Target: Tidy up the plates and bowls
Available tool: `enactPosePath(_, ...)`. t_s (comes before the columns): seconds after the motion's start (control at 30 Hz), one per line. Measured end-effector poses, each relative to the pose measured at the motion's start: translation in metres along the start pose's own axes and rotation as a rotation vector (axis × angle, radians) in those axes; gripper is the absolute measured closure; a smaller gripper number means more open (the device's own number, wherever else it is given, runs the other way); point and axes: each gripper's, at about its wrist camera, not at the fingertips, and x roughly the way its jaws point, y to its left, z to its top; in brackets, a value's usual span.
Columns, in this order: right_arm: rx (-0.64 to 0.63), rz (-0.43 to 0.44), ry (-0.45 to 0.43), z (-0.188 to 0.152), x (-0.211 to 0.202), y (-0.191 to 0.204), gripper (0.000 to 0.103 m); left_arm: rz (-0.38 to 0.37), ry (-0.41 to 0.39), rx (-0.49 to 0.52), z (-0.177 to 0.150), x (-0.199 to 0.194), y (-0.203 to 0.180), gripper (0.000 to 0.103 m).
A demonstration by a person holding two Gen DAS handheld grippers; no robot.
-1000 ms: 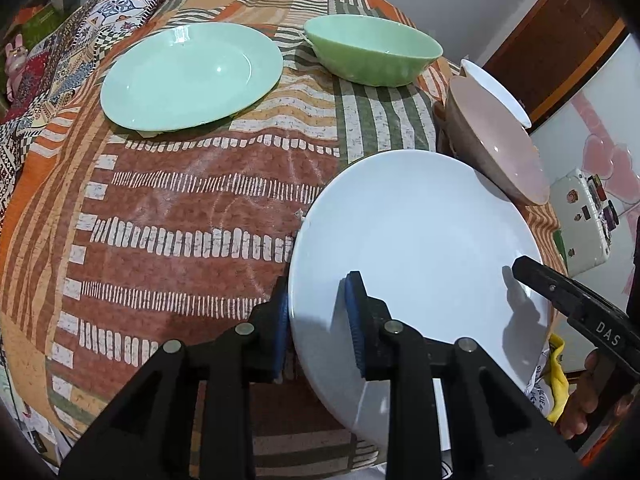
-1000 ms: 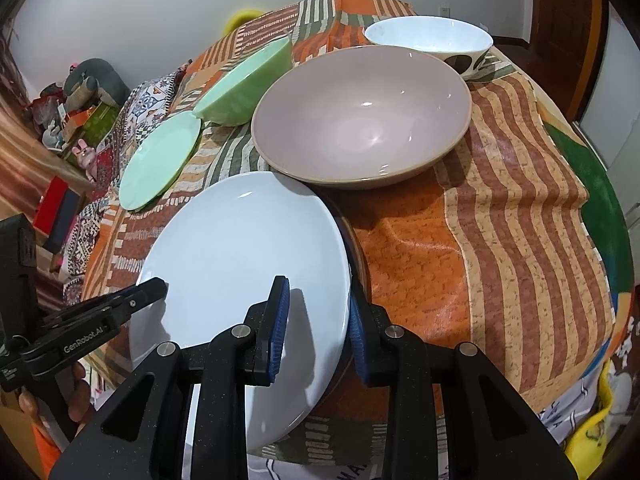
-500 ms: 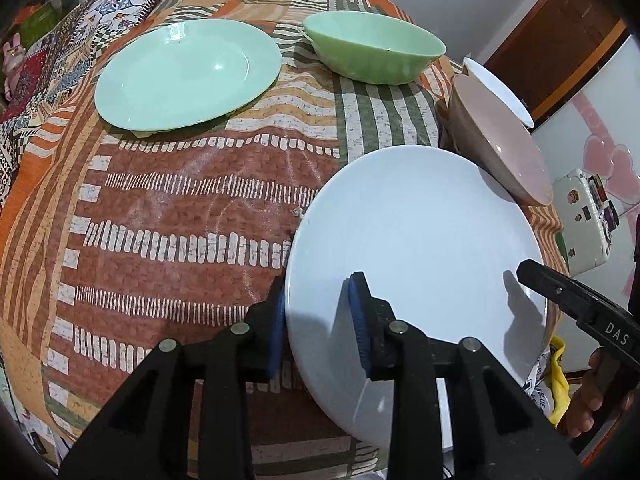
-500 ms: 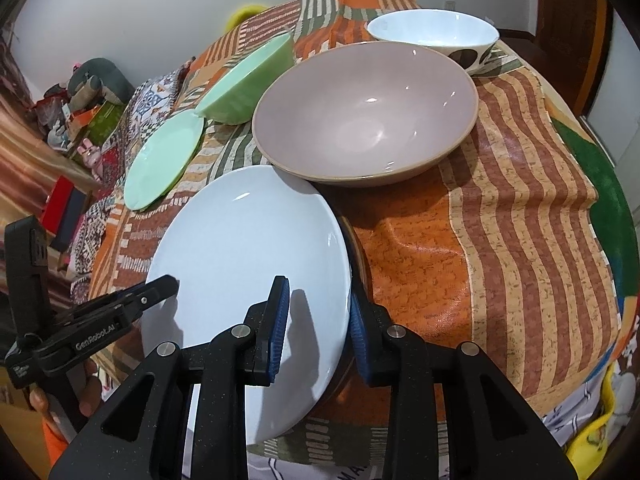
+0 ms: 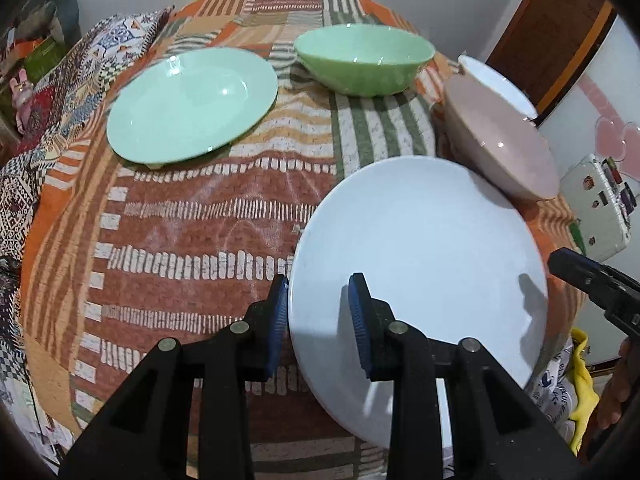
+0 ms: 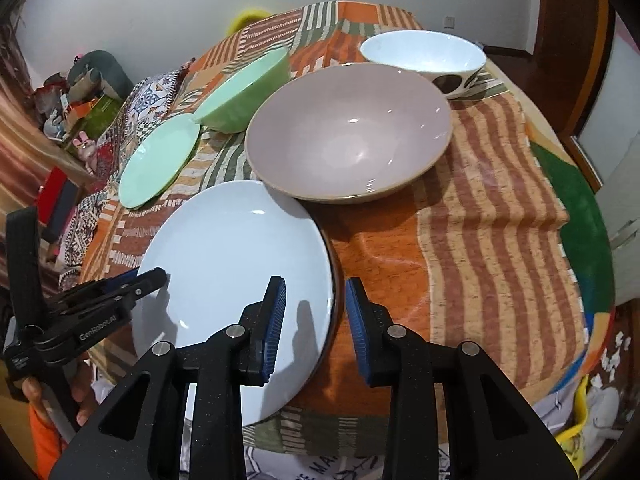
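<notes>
A large pale blue plate (image 5: 432, 232) (image 6: 236, 248) lies at the table's near edge. My left gripper (image 5: 318, 316) is open with its jaws astride the plate's left rim, not closed on it. My right gripper (image 6: 314, 318) is open astride the plate's right rim. A mint green plate (image 5: 192, 104) (image 6: 160, 166) sits at the far left. A green bowl (image 5: 364, 60) (image 6: 244, 94), a large pink bowl (image 5: 500, 144) (image 6: 348, 132) and a white bowl (image 5: 496, 80) (image 6: 424, 56) stand beyond.
The round table wears a patterned orange and brown cloth (image 5: 180, 224) (image 6: 492, 208). A white device (image 5: 596, 208) stands off the table at the right. Cluttered shelves (image 6: 72, 108) lie at the far left. A wooden door (image 5: 552, 40) is at the back right.
Both grippers have drawn back slightly with their jaws wider around the blue plate's rims. The plate now lies lower and flatter on the cloth.
</notes>
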Motion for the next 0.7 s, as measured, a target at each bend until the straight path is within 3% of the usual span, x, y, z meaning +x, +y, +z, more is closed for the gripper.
enactPosePath(0.33,-0.029,0.015,-0.088,0.012,-0.025,0.019,0.065,0.018,-0.150,0.015,0.009,-0.067,0.008,0.072)
enactPosePath(0.5,-0.055,0.034,-0.136,0.025,-0.031,0.037,0.059,0.059,-0.251,0.002,0.017,-0.100,0.023,0.056)
enactPosePath(0.6,-0.081,0.041,-0.169,0.035,-0.032,0.052,0.051,0.092,-0.299,-0.006,0.023,-0.114,0.037,0.051)
enactPosePath(0.7,-0.111,0.049,-0.182,0.043,-0.028,0.063,0.049,0.131,-0.335,-0.028,0.032,-0.124,0.056,0.046)
